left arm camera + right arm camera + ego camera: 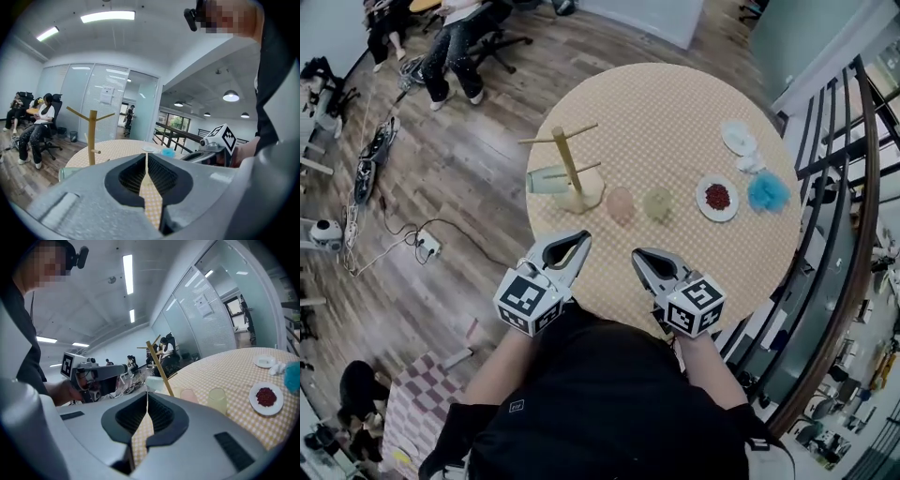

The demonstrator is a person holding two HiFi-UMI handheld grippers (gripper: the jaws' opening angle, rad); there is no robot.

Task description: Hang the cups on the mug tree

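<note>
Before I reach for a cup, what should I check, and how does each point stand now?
1. Nothing in the left gripper: ok, jaws shut, empty.
2. Nothing in the right gripper: ok, jaws shut, empty.
3. Jaws open for a grasp: not ok.
4. The mug tree upright, top pegs bare: ok.
5. The pink cup and the yellow cup standing apart: ok.
6. The pale cup by the tree's base, hung or on the table: cannot tell.
</note>
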